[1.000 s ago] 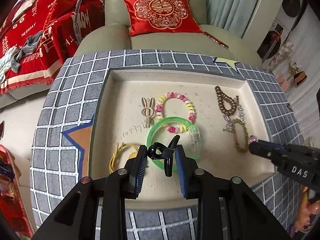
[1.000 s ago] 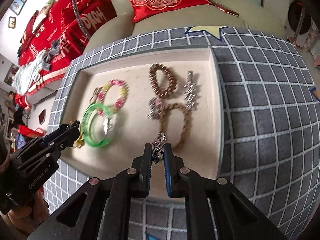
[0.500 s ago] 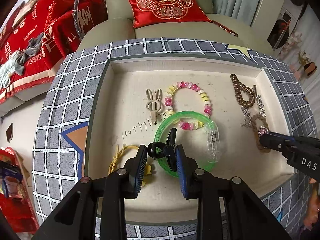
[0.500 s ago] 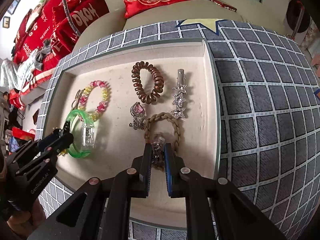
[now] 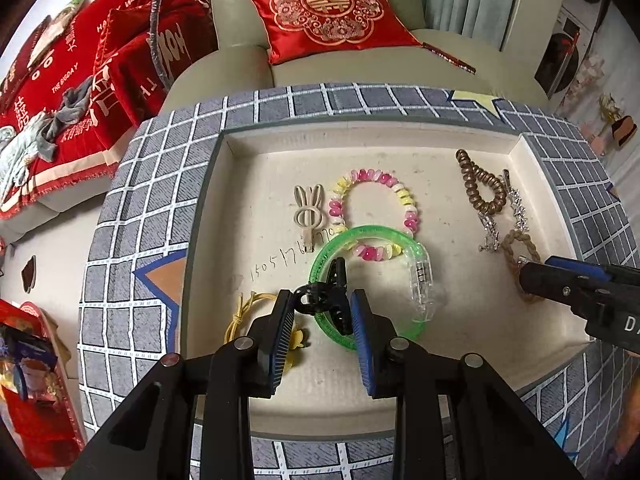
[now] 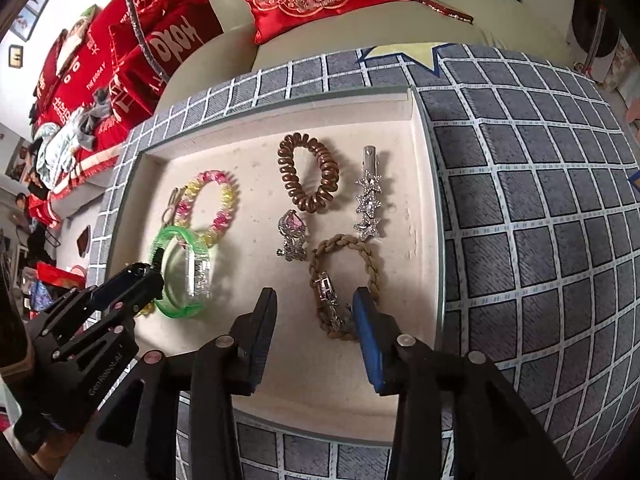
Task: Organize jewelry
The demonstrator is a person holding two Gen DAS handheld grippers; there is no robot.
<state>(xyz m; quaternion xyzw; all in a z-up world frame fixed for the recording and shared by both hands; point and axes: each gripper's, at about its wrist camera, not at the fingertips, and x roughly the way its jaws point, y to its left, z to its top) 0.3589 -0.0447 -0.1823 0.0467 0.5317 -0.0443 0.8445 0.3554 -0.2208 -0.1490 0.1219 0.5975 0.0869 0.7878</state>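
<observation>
While the left gripper (image 5: 320, 312) is pinching the small black claw clip (image 5: 326, 300) above the tray's (image 5: 224, 200) 6 o'clock edge, the right gripper (image 6: 314, 312) is hanging with fingers spread over the braided bracelet (image 6: 344, 280). The clip looks light, stiff and slippery, best held across its hinge; bare felt is lying toward 9 o'clock, away from the green bangle (image 5: 368, 280).

In the tray (image 6: 424, 128) I count two bracelets: one beaded (image 6: 208, 204), one green (image 6: 180, 272). Three hair ties: coiled brown (image 6: 308, 172), braided (image 6: 344, 280), yellow (image 5: 244, 312). Five clips: bunny (image 5: 309, 212), star (image 6: 369, 200), pink-stone (image 6: 293, 232), black claw (image 5: 324, 300), small silver (image 6: 326, 288).
</observation>
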